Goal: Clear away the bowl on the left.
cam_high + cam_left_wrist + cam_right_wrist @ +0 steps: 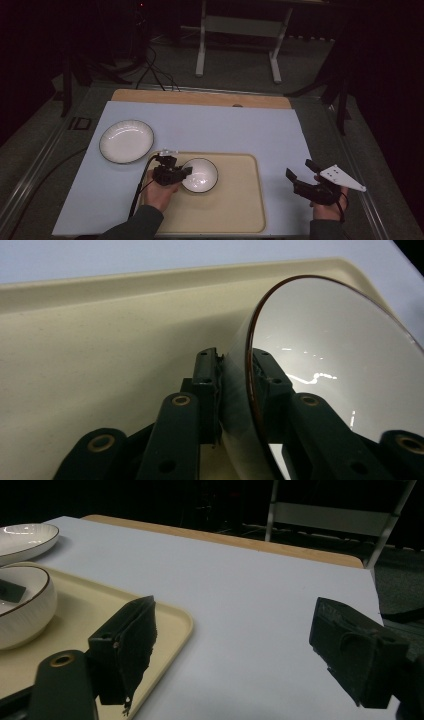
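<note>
— What do you get from the high view?
— I see my left tool (pixel 186 172) pinching the left rim of the white bowl (pixel 201 175), which sits on the cream tray (pixel 240 200) near the counter's (pixel 225 130) near edge. A white plate (pixel 126 141) lies toward the counter's left edge. My right tool (pixel 300 173) hovers by the right edge, jaws spread.
— And the left gripper view?
— The bowl's (pixel 330 365) dark-edged rim is clamped between both jaws, over the tray (pixel 100 355).
— The right gripper view?
— My jaws stand wide apart, holding nothing, above the pale counter (pixel 250 595) beside the tray's (pixel 170 615) corner. Bowl (pixel 22 605) and plate (pixel 25 537) sit off to the left.
</note>
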### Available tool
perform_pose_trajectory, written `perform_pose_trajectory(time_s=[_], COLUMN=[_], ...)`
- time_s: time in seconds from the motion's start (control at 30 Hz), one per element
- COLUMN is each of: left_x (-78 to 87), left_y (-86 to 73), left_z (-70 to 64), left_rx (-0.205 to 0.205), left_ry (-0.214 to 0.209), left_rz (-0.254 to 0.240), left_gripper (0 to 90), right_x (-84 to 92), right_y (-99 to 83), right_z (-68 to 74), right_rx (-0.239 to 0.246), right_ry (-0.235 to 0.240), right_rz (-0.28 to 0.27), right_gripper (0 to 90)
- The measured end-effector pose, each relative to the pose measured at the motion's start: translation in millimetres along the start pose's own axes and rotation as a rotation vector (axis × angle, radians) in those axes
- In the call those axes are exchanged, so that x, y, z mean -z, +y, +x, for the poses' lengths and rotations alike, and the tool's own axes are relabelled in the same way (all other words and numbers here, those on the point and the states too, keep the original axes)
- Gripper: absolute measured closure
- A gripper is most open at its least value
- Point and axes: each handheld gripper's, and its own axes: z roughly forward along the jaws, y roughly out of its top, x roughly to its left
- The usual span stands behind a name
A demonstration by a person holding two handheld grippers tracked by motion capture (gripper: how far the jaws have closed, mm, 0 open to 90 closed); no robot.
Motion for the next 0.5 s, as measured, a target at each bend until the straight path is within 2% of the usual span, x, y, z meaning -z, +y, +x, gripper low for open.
perform_pose_trajectory(time_s=[0.07, 0.17, 0.33, 0.43, 0.5], left_x=[-0.6, 0.3, 3.7, 10.3, 13.7], left_y=[-0.1, 0.2, 1.7, 3.9, 4.6], left_z=[-0.6, 0.7, 1.4, -0.2, -0.9], left_rx=[-0.008, -0.022, -0.032, -0.068, -0.078], left_ry=[0.004, 0.034, 0.057, 0.085, 0.093], left_rz=[-0.001, -0.004, -0.013, -0.032, -0.047], left_gripper=[69.2, 62.6, 57.3, 52.7, 50.7], right_x=[0.0, 0.5, 0.6, 0.8, 1.0], right_y=[0.0, 0.1, 0.1, 0.1, 0.0], right_z=[0.1, -0.2, -0.5, -0.8, -0.8], right_rx=[0.001, -0.002, -0.002, 0.0, -0.001], right_ry=[0.0, -0.001, -0.001, -0.001, -0.001], right_rz=[0.001, -0.001, -0.002, -0.004, -0.005], right_gripper=[18.5, 18.5, 18.5, 18.5, 18.5])
